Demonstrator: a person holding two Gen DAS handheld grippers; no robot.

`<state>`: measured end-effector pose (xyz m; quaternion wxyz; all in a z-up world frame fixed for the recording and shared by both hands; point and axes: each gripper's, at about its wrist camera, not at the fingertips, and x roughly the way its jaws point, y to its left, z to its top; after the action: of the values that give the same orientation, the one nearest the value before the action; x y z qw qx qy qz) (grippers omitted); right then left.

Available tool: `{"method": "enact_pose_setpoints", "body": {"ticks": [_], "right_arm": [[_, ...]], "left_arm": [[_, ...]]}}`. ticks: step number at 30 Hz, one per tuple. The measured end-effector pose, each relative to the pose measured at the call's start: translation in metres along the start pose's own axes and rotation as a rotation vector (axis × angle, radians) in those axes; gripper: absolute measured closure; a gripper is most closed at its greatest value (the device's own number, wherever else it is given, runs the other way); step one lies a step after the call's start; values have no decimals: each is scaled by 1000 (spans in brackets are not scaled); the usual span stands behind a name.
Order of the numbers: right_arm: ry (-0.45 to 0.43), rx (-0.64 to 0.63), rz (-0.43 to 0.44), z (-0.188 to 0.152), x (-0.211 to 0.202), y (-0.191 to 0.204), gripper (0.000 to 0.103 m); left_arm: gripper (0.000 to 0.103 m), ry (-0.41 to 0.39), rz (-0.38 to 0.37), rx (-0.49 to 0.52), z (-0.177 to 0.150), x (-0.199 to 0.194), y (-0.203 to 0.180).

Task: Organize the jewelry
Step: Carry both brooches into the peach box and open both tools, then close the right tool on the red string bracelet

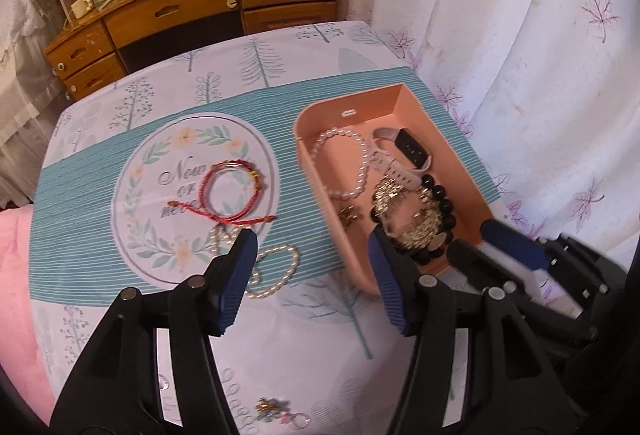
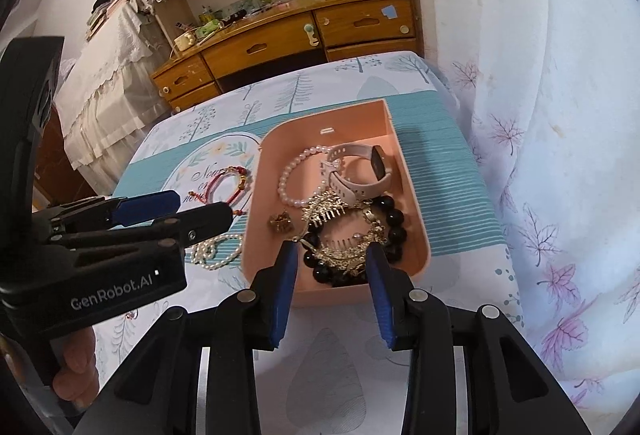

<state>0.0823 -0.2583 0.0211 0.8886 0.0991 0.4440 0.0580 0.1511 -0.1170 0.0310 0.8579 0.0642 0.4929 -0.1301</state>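
My left gripper [image 1: 312,247] stands released, empty; the pearl necklace [image 1: 268,271] lies on the table just below its left fingertip. My right gripper [image 2: 332,255], parted and holding nothing, hangs over the gold comb [image 2: 344,251] inside the pink tray [image 2: 416,203], centre frame.

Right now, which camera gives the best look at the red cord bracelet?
The left wrist view: the red cord bracelet lies whole and unobstructed on the mat's round emblem. In the right wrist view it is smaller, partly hidden by the left gripper's fingers.
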Motion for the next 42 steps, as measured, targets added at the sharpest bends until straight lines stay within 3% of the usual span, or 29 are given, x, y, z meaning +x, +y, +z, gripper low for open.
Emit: {"method": "enact_pose_setpoints", "body": {"ticks": [6,14,22,27,33,42], "right_arm": [[19,-68,14,10,-4,22,67],[64,-179,96,40,-2,76,67],[186,-246,142,80,50,141,67],[273,-266,72,104,111,166,67],[377,-266,-21,114,168,167,68],[421,-287,-96,109,206,161,76]], "left_arm": [[48,2,37,-38,-7,-13,37],[48,10,96,-240,-16,-24,131],[48,44,144,-337,-28,-7,186],[48,76,151,-364,-34,8,200],[48,98,134,-366,-40,21,206],[48,124,84,-332,-41,36,195]]}}
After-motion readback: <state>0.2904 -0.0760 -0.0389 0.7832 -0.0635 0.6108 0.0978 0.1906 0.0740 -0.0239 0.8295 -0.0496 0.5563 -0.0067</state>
